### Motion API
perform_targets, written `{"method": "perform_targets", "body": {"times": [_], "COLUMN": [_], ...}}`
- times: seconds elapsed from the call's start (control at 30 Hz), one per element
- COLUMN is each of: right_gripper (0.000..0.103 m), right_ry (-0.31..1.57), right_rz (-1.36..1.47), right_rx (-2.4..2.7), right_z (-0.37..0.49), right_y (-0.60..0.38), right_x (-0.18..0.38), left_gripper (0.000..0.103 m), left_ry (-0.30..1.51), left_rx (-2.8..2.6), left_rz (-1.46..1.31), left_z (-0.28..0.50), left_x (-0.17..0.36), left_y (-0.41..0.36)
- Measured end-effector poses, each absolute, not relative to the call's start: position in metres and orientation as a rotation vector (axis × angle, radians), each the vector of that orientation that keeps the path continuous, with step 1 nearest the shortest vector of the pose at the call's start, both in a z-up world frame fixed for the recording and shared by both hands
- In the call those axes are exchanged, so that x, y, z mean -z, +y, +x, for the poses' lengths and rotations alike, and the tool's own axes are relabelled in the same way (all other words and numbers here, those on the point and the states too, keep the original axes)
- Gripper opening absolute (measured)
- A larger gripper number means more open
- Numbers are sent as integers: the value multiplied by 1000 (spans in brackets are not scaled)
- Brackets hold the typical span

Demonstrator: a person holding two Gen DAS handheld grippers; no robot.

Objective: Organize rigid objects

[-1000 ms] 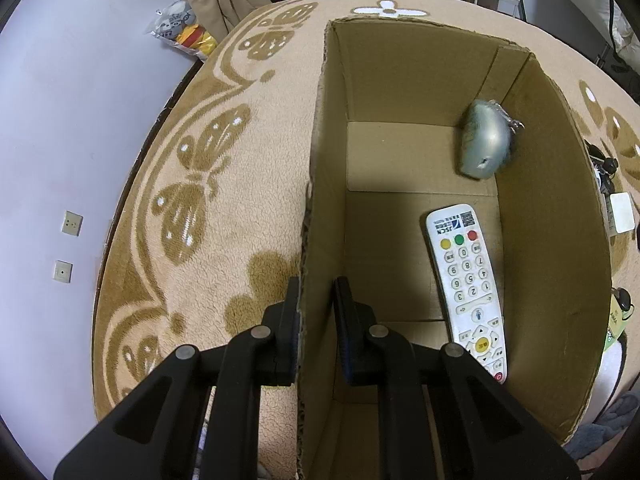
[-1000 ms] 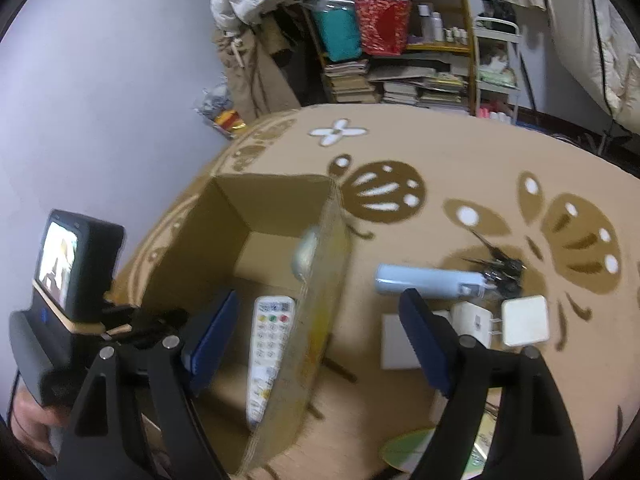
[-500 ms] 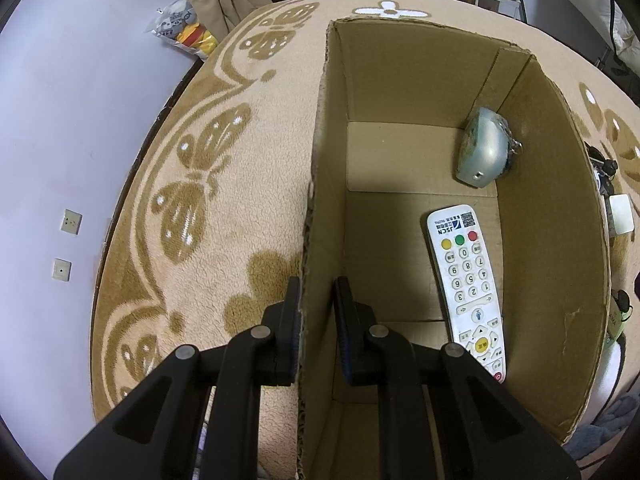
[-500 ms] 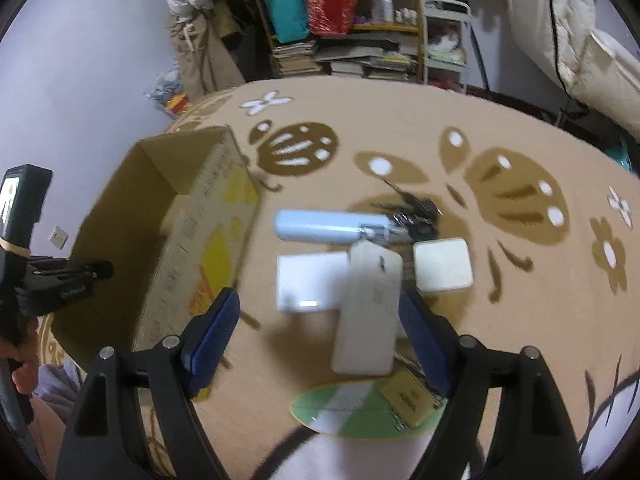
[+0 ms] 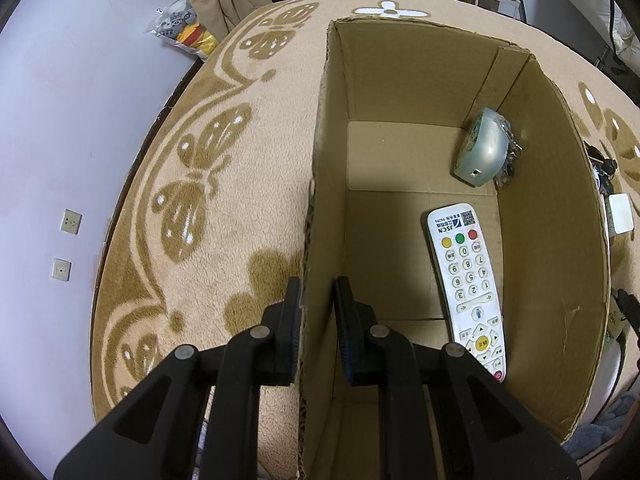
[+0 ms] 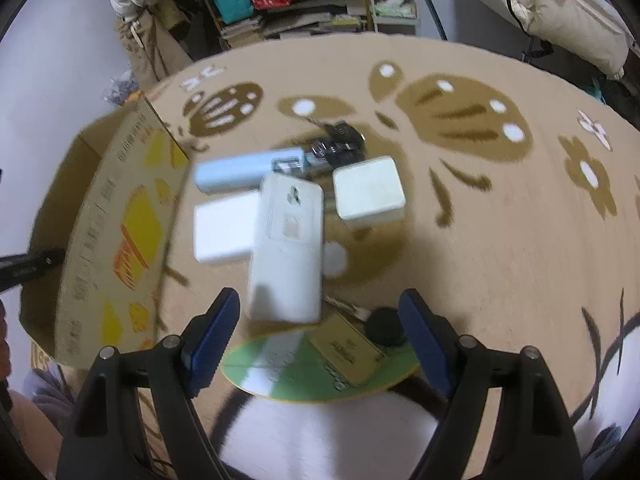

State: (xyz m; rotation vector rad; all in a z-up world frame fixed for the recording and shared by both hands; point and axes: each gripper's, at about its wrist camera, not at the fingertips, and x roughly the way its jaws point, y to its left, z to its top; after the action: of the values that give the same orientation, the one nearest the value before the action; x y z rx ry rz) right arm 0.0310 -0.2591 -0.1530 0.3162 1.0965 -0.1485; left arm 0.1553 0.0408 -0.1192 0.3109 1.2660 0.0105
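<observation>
Right gripper (image 6: pixel 320 332) swung from cardboard box (image 5: pixel 320 200) to clutter.

white remote (image 5: pixel 466 284) flat in cardboard box (image 5: pixel 556 240)

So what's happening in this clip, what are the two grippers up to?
A person is packing loose items into a cardboard box. The left gripper is shut on the box's near wall. A white remote and a silvery device with keys lie inside. The right gripper hangs open and empty over the rug, above a white rectangular device, with a pale blue cylinder and a white square adapter beyond.
</observation>
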Motion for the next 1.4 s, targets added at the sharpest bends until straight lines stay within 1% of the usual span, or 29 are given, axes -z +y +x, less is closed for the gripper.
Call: {"method": "perform_targets", "body": {"times": [0.1, 0.13, 0.17, 0.23, 0.3, 0.37, 0.4, 0.43, 0.47, 0.53, 0.57, 0.63, 0.8, 0.93, 1.0, 1.07, 1.4], "right_gripper": [86, 82, 75, 67, 63, 50, 48, 43, 33, 29, 22, 18, 13, 13, 11, 6, 6], "right_ry": [1110, 1116, 1131, 1167, 1201, 1229, 1228, 1223, 1216, 1204, 1198, 1184, 1140, 1133, 1108, 1075, 1004], "right_rz": [326, 331, 341, 366, 385, 399, 411, 420, 432, 457, 464, 463, 458, 468, 498, 517, 549], "right_rx": [169, 175, 182, 202, 230, 251, 259, 261, 263, 253, 251, 253, 260, 258, 252, 243, 215], "right_z": [29, 28, 28, 28, 27, 27, 26, 26, 25, 26, 26, 25, 26, 27, 25, 25, 34], "right_y": [-264, -266, -268, -274, -279, -284, -286, -288, -290, -293, -293, -294, -293, -294, -297, -300, -299], "right_x": [158, 159, 162, 170, 178, 185, 186, 186, 186, 186, 186, 184, 177, 176, 172, 168, 155], "left_gripper": [17, 17, 17, 17, 17, 17, 17, 17, 17, 17, 17, 17, 17, 17, 17, 17, 17], "left_ry": [1265, 1266, 1267, 1268, 1267, 1266, 1266, 1265, 1266, 1266, 1267, 1266, 1265, 1265, 1265, 1265, 1265], "left_rx": [-10, -9, -9, -10, -9, -9, -10, -9, -9, -10, -10, -10, -11, -11, -11, -11, -11], "left_rz": [311, 311, 309, 306, 308, 312, 314, 313, 311, 311, 311, 313, 318, 320, 319, 319, 319], "left_z": [155, 155, 155, 154, 154, 153, 153, 153, 153, 153, 153, 153, 153, 153, 153, 153, 152], "left_x": [119, 119, 119, 119, 119, 120, 120, 120, 120, 120, 120, 120, 120, 120, 120, 120, 120], "left_y": [41, 41, 41, 41, 41, 41, 41, 41, 41, 41, 41, 41, 41, 40, 40, 40, 40]}}
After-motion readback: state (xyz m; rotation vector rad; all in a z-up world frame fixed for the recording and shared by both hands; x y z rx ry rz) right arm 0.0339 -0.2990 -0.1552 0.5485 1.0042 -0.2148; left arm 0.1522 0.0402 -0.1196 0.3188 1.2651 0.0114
